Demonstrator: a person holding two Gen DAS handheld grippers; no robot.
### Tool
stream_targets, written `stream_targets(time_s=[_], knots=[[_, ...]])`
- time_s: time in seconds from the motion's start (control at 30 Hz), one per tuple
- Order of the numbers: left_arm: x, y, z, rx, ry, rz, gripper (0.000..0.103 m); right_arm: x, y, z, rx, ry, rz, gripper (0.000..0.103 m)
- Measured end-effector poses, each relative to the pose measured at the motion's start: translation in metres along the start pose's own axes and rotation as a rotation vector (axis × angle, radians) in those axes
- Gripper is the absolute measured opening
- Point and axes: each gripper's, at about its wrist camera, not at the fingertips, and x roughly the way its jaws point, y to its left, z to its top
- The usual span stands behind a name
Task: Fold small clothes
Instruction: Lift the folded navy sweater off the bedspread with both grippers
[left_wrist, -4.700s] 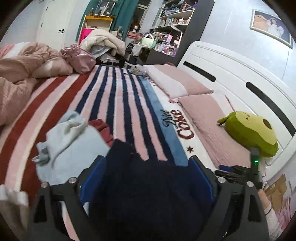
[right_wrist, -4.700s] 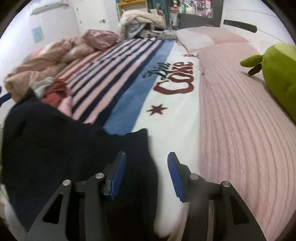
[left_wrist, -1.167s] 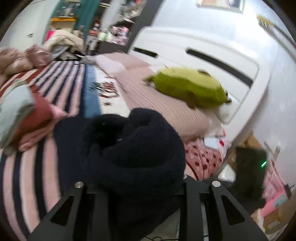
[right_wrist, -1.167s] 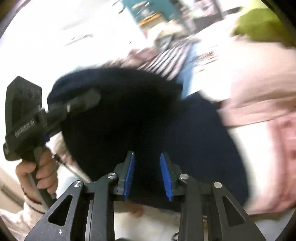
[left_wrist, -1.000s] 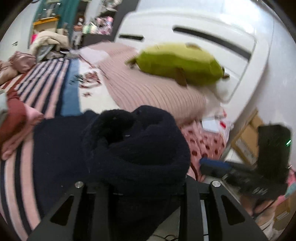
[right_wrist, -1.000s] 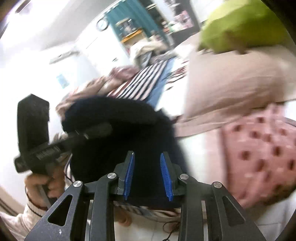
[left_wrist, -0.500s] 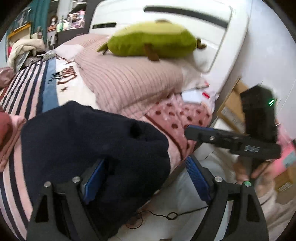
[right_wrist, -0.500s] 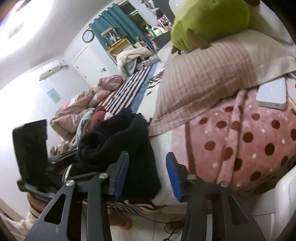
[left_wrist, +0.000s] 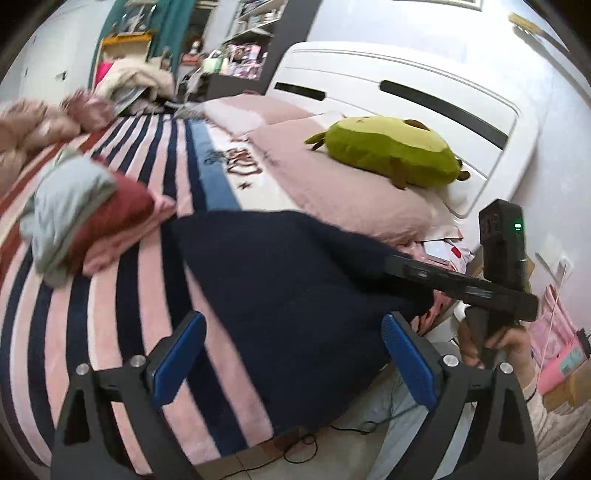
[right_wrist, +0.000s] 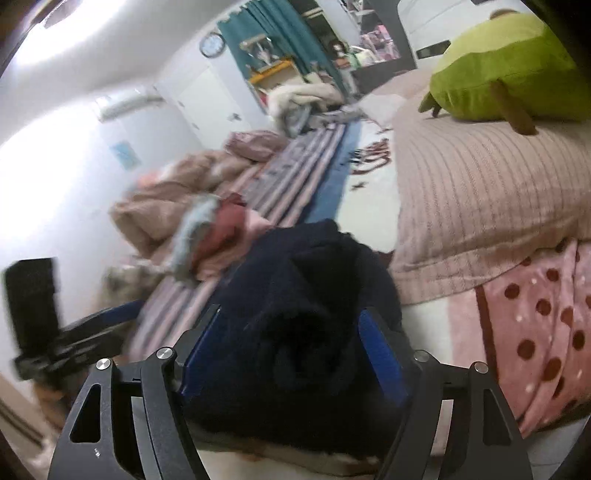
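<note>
A dark navy knitted garment (left_wrist: 295, 280) lies near the bed's front edge on the striped blanket (left_wrist: 122, 280). My left gripper (left_wrist: 291, 358) is open and empty just in front of it. My right gripper (right_wrist: 291, 354) has its jaws spread around a bunched fold of the navy garment (right_wrist: 310, 317); its blue pads sit on both sides of the fold. The right gripper also shows in the left wrist view (left_wrist: 436, 277), reaching over the garment's right edge.
A pile of grey-blue, red and pink clothes (left_wrist: 81, 210) lies left of the navy garment. A green plush toy (left_wrist: 391, 151) rests on the pink pillow (left_wrist: 340, 188). A pink dotted blanket (right_wrist: 535, 339) hangs at the bed's right corner. A crumpled beige duvet (right_wrist: 166, 206) lies far left.
My left gripper let go of the bunched navy garment and drew back; the garment now lies flatter on the bed. My right gripper opened wider and moved in over a fold of it.
</note>
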Motion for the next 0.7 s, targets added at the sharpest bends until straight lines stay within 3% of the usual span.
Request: stream_targets(time_s=[0.1, 0.2, 0.33, 0.47, 0.53, 0.57, 0.6, 0.67, 0.7], knots=[[0.004, 0.011, -0.007, -0.021, 0.008, -0.009, 0.094, 0.017, 0.004, -0.003, -0.051, 0.037, -0.11, 0.033], [0.012, 0.017, -0.009, -0.039, 0.019, -0.038, 0.094, 0.015, -0.012, -0.01, -0.008, 0.078, -0.124, 0.028], [0.031, 0.032, -0.002, -0.132, 0.02, -0.153, 0.094, 0.01, -0.043, -0.031, 0.042, 0.12, -0.185, 0.028], [0.075, 0.05, -0.002, -0.216, 0.124, -0.164, 0.095, 0.006, -0.058, -0.041, 0.104, 0.138, -0.141, 0.028], [0.093, 0.056, -0.005, -0.284, 0.154, -0.25, 0.095, 0.007, -0.056, -0.04, 0.081, 0.146, -0.167, 0.041], [0.099, 0.06, -0.008, -0.339, 0.153, -0.306, 0.095, 0.007, -0.055, -0.039, 0.064, 0.151, -0.197, 0.053], [0.107, 0.062, -0.01, -0.391, 0.165, -0.349, 0.094, 0.008, -0.057, -0.04, 0.054, 0.157, -0.207, 0.056], [0.115, 0.058, -0.01, -0.389, 0.159, -0.322, 0.084, 0.008, -0.065, -0.04, 0.092, 0.171, -0.156, 0.056], [0.118, 0.055, -0.009, -0.388, 0.145, -0.329, 0.071, 0.008, -0.069, -0.04, 0.122, 0.179, -0.127, 0.056]])
